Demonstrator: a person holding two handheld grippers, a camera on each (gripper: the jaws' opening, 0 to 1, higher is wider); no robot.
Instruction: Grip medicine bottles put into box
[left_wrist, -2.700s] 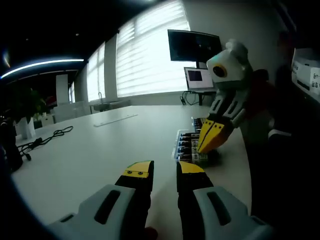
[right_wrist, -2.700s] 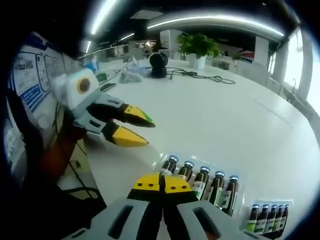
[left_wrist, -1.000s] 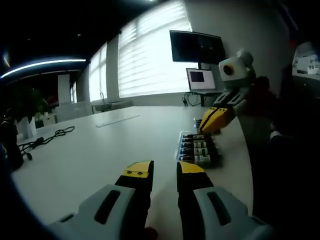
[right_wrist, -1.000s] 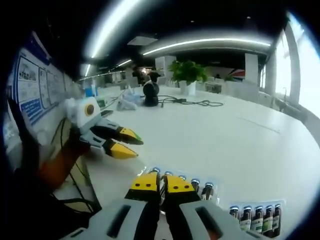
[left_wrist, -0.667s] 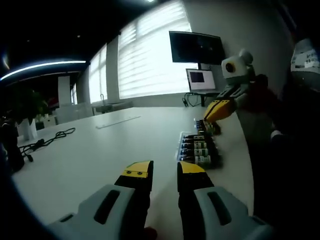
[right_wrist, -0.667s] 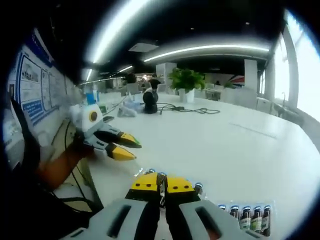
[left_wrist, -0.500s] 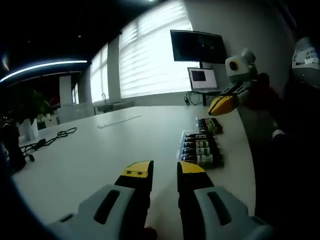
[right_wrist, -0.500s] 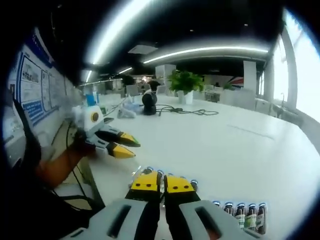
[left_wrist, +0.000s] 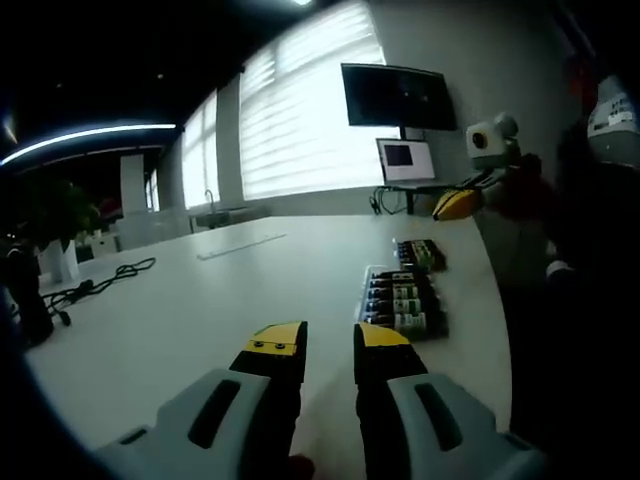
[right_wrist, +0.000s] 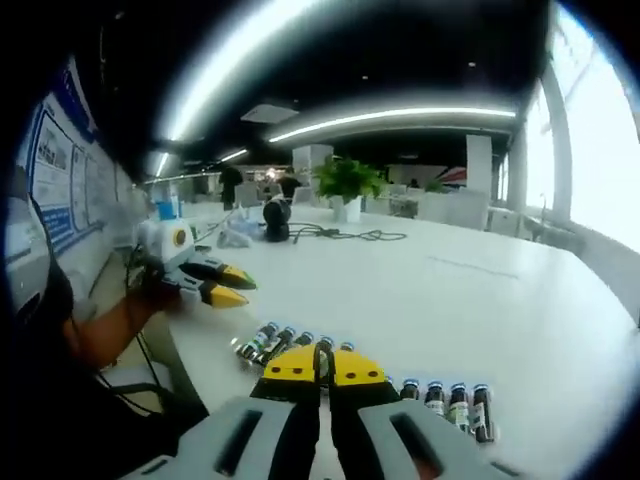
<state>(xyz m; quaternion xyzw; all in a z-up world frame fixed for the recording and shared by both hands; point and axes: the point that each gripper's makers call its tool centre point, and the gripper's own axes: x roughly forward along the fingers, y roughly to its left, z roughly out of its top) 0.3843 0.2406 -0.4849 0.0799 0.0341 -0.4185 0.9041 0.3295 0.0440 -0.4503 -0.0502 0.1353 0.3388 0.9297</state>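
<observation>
both grippers are off the table (left_wrist: 200, 300) and hold nothing: the left gripper (left_wrist: 330, 338) has its jaws a little apart, and the right gripper (right_wrist: 318, 362) has its jaws pressed together and empty. the bottles (left_wrist: 402, 300) lie in two trays near the table edge, one row (right_wrist: 285, 342) just ahead of the right gripper and another row (right_wrist: 445, 397) beside it. the step seems to be the approach before a grip, so next the right gripper must spread its jaws and come down on one bottle; which thing is the box, one cannot tell.
</observation>
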